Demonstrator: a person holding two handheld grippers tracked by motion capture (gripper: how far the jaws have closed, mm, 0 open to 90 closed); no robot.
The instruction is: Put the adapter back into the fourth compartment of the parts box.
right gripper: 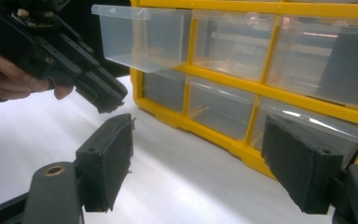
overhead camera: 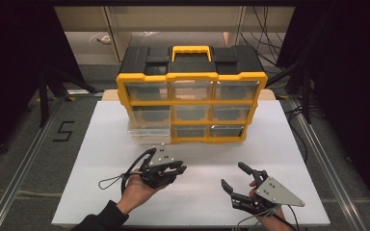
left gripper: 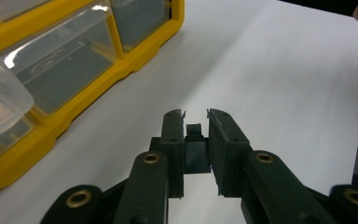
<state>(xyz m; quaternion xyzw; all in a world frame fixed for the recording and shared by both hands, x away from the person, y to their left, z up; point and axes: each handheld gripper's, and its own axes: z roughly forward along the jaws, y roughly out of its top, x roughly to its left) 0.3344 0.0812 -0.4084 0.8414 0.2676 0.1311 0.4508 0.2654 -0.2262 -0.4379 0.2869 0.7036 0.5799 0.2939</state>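
The small dark block (left gripper: 197,151) is sitting pinched in the left tool (overhead camera: 173,169), hovering above the white desk (overhead camera: 101,159) just right of the pulled-out clear drawer (overhead camera: 148,131) of the yellow organizer (overhead camera: 191,77); the right tool (overhead camera: 234,179), farther off, is gaping empty.

The drawer cabinet (overhead camera: 191,94) stands on the worktop (overhead camera: 101,144) at its far middle, with its drawer fronts facing the person. One drawer (overhead camera: 148,132) at the cabinet's lower left sticks out of its front over the worktop, while the other drawers sit flush in it. The left gripper (overhead camera: 173,169) is before the cabinet, just in front of that pulled-out drawer, and the right gripper (overhead camera: 235,179) is before the cabinet's right half, nearer the worktop's front edge.
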